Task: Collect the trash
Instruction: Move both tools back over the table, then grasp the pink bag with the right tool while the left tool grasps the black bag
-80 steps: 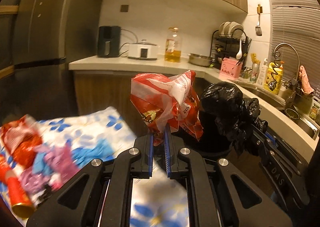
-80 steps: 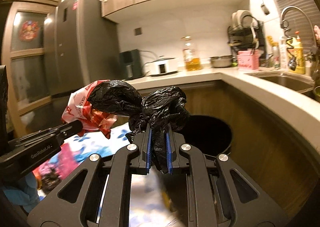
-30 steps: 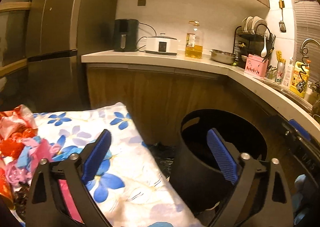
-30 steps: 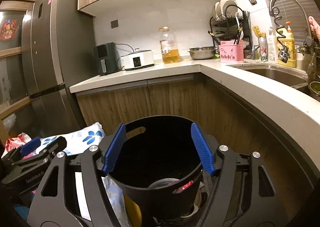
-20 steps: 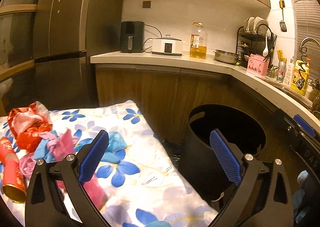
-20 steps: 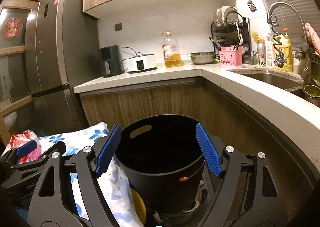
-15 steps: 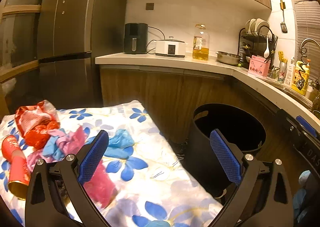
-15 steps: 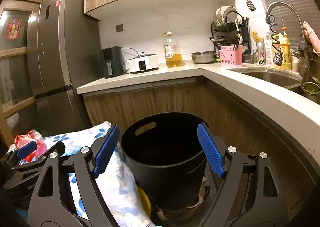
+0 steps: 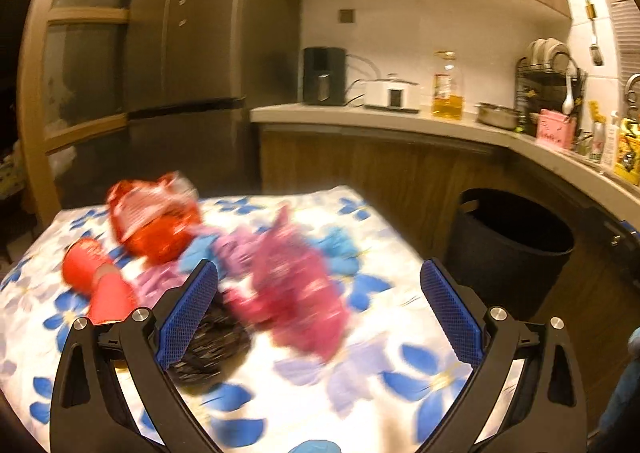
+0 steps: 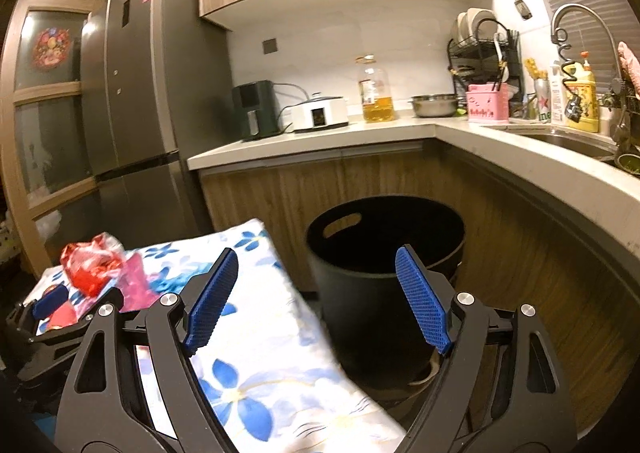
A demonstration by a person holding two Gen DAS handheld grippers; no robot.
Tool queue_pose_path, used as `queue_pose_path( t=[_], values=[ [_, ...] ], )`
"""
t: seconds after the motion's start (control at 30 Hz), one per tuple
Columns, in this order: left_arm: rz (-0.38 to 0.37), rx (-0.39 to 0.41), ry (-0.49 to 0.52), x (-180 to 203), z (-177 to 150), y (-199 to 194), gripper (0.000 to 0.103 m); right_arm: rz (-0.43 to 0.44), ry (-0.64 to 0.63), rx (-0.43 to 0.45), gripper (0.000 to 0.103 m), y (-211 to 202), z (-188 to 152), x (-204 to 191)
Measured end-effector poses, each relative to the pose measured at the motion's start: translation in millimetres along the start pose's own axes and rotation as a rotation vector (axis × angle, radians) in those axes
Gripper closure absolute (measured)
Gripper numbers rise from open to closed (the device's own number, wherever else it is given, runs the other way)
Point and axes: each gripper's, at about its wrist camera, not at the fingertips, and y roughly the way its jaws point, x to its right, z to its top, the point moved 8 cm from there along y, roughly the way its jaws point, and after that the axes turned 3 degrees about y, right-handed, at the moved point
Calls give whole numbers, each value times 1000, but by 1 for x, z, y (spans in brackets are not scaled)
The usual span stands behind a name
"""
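My left gripper (image 9: pixel 320 305) is open and empty above the flowered tablecloth (image 9: pixel 360 393). Trash lies on the cloth before it: a crumpled pink bag (image 9: pixel 292 285), a black bag (image 9: pixel 208 349) by the left finger, a red cup (image 9: pixel 100 281), a red-white wrapper (image 9: pixel 152 217) and blue scraps (image 9: pixel 336 245). The black trash bin (image 9: pixel 508 245) stands on the floor to the right. My right gripper (image 10: pixel 316 301) is open and empty, held in front of the bin (image 10: pixel 384 253). The left gripper (image 10: pixel 60 313) shows at that view's lower left.
A grey fridge (image 10: pixel 152 93) stands left of the wooden cabinets. The L-shaped counter (image 10: pixel 520 157) holds an oil bottle (image 10: pixel 376 93), a cooker (image 10: pixel 320 113), a dish rack (image 10: pixel 484 49) and a sink with tap (image 10: pixel 576 25).
Both grippers let their bags go into the bin and opened. Since then the left gripper has swung left over the table's trash, and the right has pulled back from the bin.
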Motion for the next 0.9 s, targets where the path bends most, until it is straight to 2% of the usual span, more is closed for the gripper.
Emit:
queue_pose_path(
  t=[0.13, 0.3, 0.53, 0.73, 0.83, 0.9],
  values=[
    [31, -26, -29, -30, -15, 0, 6, 40, -10, -39, 23, 3, -18, -21],
    [54, -10, -40, -55, -27, -8, 6, 105, -25, -89, 23, 14, -40, -53],
    [51, 10, -52, -78, -35, -23, 6, 239, -102, -153, 23, 41, -68, -119],
    [58, 26, -65, -98, -37, -31, 6, 291, -140, -196, 23, 69, -85, -162],
    [50, 25, -71, -101, -39, -29, 6, 302, -159, -215, 25, 81, -91, -176],
    [43, 22, -71, -102, -41, -27, 6, 309, -162, -231, 33, 88, -94, -181]
  ],
)
